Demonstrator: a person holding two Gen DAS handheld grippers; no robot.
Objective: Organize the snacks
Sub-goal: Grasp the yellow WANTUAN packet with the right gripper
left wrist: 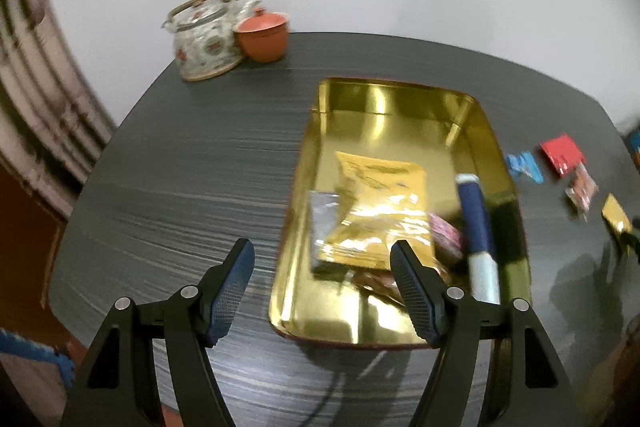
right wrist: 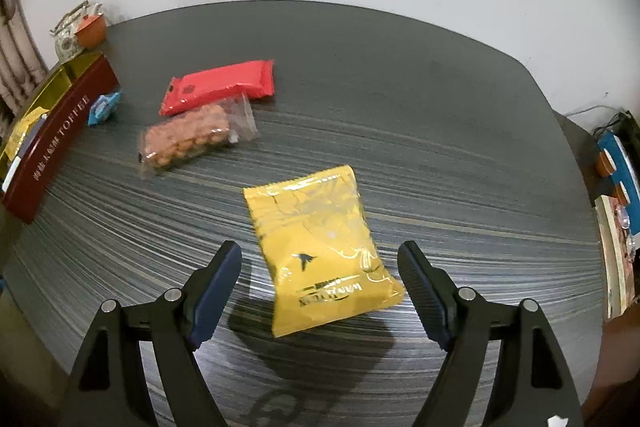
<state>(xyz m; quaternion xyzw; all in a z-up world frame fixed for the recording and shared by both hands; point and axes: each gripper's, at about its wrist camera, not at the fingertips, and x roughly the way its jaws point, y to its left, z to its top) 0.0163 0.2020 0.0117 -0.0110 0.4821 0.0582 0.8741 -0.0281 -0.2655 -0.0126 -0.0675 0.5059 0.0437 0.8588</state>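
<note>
Inside, the gold tin (left wrist: 400,99) near the tabletop's left edge is filled with a yellow packet (left wrist: 380,203), a blue stick (left wrist: 476,223) and smaller wrappers; both the left gripper (left wrist: 322,291) and the right gripper (right wrist: 320,287) are held apart, nothing clamped.

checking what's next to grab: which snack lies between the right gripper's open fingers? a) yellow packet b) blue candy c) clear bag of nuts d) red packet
a: the yellow packet lies flat on the dark table between the open fingers of the right gripper, untouched.

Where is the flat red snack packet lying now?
In the right wrist view, the flat red snack packet lies on the dark table, upper left, just behind the clear bag of brown snacks.
</note>
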